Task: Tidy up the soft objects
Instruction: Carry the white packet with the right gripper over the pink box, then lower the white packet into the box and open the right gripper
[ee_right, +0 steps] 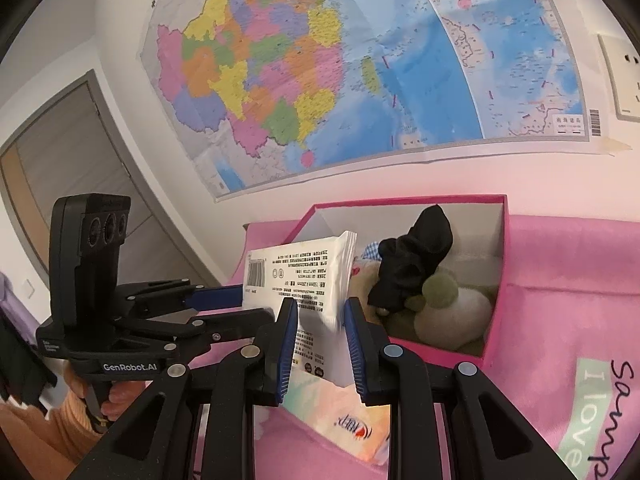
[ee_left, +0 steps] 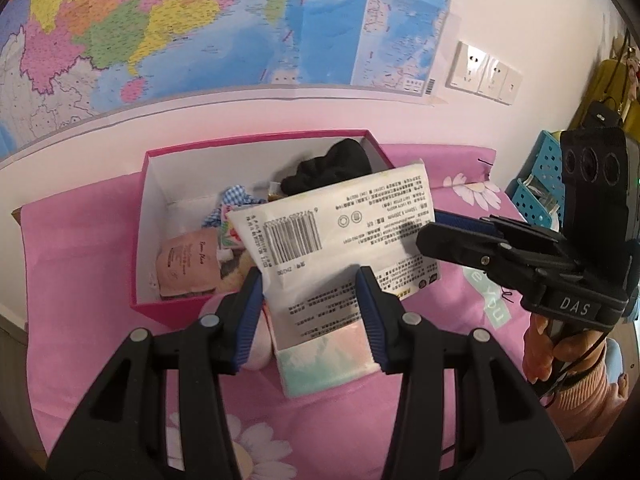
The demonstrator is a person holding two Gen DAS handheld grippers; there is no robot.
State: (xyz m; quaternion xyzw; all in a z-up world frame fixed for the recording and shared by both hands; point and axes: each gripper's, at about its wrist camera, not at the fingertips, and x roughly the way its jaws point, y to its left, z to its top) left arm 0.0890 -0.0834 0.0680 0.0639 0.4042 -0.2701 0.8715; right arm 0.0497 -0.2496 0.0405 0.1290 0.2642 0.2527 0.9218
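Note:
A white tissue pack (ee_left: 340,232) with a barcode and small print is held up over the front of an open pink box (ee_left: 256,140). My left gripper (ee_left: 309,276) is shut on its near end, blue pads pressing both sides. My right gripper (ee_left: 430,228) is shut on the pack's right edge. In the right wrist view the pack (ee_right: 296,268) stands edge-on between my right gripper's (ee_right: 319,306) pads, with the left gripper (ee_right: 256,302) clamped on from the left. Inside the box (ee_right: 400,200) lie a black cloth (ee_right: 416,260), a plush toy (ee_right: 452,312) and a pink sachet (ee_left: 188,268).
The box sits on a pink bedspread (ee_left: 80,280) with daisy prints, against a wall with a large map (ee_left: 160,32) and sockets (ee_left: 480,72). A blue perforated basket (ee_left: 536,188) stands at the right. A grey door (ee_right: 60,152) is at the left.

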